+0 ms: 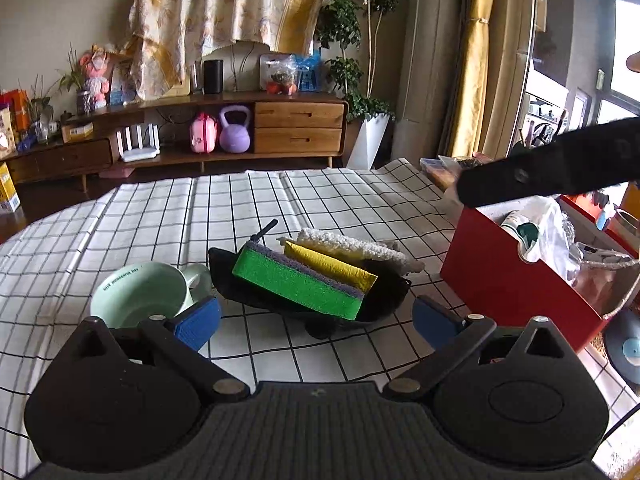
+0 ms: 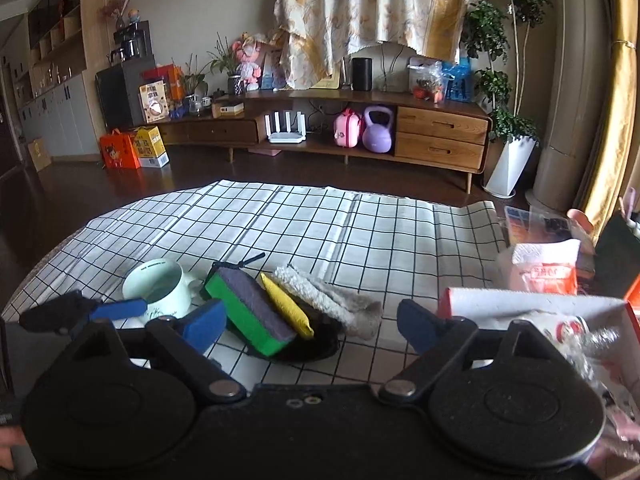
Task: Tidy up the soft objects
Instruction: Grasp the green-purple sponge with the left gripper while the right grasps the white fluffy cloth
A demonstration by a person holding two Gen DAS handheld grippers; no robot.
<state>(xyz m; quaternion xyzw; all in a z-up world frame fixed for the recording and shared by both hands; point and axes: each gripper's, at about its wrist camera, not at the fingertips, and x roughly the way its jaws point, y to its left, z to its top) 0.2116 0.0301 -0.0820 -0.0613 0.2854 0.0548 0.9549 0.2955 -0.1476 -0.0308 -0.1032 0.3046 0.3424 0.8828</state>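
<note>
Sitting on the checked tablecloth (image 1: 320, 200), from left to right, are a pale green mug (image 1: 140, 292), a shallow black tray (image 1: 256, 292) and a red box (image 1: 508, 276). The mug stands just beside the tray's left end. In the tray, 3 soft things lean on edge in a row: a green sponge (image 1: 300, 284) with a grey scouring face, a yellow sponge (image 1: 336, 266) behind it, and a fluffy beige cloth (image 1: 352, 246) whose end spills over the tray's right rim. The left gripper (image 1: 316, 320) hovers near the tray, its blue pads spread wide and holding nothing. The right gripper (image 2: 312, 324) is likewise spread wide and bare, with the red box's white inside just beside its right finger.
</note>
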